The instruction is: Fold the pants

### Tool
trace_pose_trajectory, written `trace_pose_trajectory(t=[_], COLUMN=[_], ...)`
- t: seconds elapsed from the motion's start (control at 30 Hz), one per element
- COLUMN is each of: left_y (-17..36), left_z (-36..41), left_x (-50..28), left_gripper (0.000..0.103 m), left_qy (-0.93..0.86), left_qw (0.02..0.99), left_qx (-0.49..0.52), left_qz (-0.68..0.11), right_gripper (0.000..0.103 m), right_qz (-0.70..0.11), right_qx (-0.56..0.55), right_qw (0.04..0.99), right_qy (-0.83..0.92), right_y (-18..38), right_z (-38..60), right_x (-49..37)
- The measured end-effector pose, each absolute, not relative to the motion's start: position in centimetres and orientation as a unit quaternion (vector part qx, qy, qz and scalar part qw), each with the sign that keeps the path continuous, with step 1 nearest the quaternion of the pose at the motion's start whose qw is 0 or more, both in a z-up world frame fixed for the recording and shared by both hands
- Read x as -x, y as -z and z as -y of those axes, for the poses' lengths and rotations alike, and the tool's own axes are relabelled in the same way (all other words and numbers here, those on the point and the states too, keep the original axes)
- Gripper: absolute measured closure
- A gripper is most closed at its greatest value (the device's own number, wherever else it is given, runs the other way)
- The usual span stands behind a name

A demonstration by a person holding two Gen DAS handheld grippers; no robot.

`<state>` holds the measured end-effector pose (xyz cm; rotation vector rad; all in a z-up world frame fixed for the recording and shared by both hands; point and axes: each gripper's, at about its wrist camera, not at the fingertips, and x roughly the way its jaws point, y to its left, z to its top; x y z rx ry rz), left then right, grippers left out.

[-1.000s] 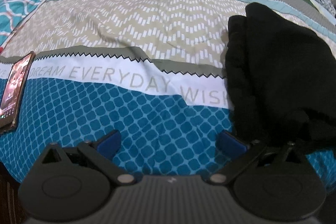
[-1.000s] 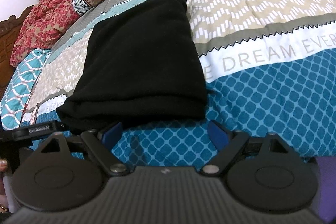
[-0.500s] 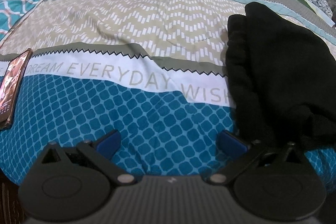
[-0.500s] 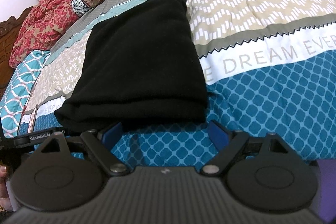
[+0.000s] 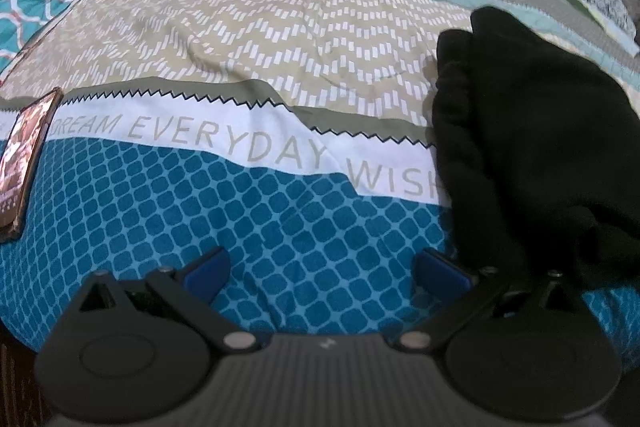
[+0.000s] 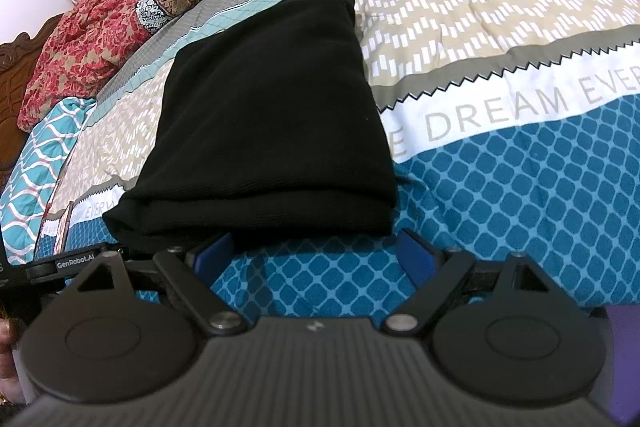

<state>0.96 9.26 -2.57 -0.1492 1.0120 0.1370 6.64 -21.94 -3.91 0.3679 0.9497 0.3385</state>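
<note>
The black pants (image 6: 264, 115) lie folded on the bed (image 6: 500, 195), at twelve o'clock from the right gripper (image 6: 314, 259). Both it and the left gripper (image 5: 324, 273) gape empty. Soft and limp; I'd pinch the thick folded near edge.

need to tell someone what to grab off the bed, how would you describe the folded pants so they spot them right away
Start at the bedspread with its white DREAM EVERYDAY band. Lying across that band is a folded rectangle of black pants. It is the only plain, solid black thing on the patterned bedding.
</note>
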Motion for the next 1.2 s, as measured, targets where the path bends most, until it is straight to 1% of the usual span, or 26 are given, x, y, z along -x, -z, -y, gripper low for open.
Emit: trace_pose_trajectory(t=[0.63,0.73,0.8,0.97,1.1,1.2], left_y=[2.3,1.1,0.1,-2.0,-2.4,-1.5], left_z=[-9.1,-10.2,-11.0,-12.7,-12.0,-10.6], left_x=[-0.9,-0.4,-0.1,-1.7,-4.7,-6.8], left_gripper=[0.000,0.000,0.000,0.000,0.000,0.000], left_qy=[-0.041,-0.038,-0.035,0.032,0.087,0.123], left_qw=[0.867,0.873,0.882,0.889,0.881,0.863], left_qx=[0.040,0.060,0.070,0.151,0.191,0.210], left_qz=[-0.496,-0.482,-0.464,-0.430,-0.425,-0.443], right_gripper=[0.013,0.013,0.013,0.013,0.013,0.013], right_qz=[-0.451,-0.439,-0.414,-0.356,-0.360,-0.370], right_qx=[-0.170,-0.176,-0.190,-0.223,-0.252,-0.249], right_qw=[0.860,0.862,0.870,0.888,0.876,0.870], right_qy=[-0.168,-0.180,-0.188,-0.188,-0.200,-0.212], right_y=[3.5,2.9,2.1,0.1,0.6,1.8], right_z=[21.9,22.8,24.1,26.8,27.5,27.0], right_x=[-6.3,-5.6,-5.0,-5.7,-8.7,-10.8])
